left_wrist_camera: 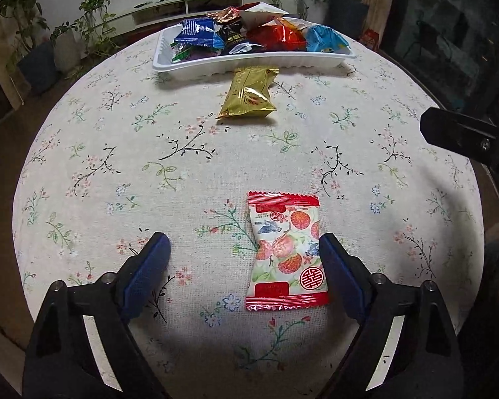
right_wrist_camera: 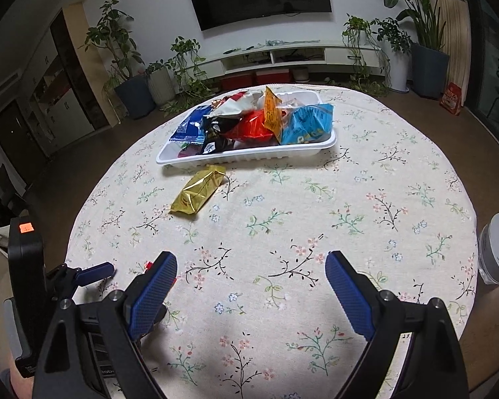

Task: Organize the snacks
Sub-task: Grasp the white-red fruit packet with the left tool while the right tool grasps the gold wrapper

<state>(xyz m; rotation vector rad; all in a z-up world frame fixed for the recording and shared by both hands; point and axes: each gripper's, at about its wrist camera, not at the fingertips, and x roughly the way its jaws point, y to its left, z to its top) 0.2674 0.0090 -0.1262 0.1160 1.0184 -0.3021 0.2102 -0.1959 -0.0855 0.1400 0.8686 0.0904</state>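
While most snacks already fill the white tray (left_wrist_camera: 249, 63), a gold packet (left_wrist_camera: 249, 94) beside it and a red-and-white packet (left_wrist_camera: 284, 249) remain on the tablecloth (left_wrist_camera: 116, 166). Left gripper (left_wrist_camera: 244, 244) wide around the latter, unclamped; right gripper (right_wrist_camera: 251, 264) wide, empty.

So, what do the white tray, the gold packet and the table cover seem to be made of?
White tray: probably thin moulded plastic, with a ribbed wall and a slight gloss. Gold packet: metallic foil or foil-like film, shiny and creased. Table cover: woven cloth, matt, with a flower print.
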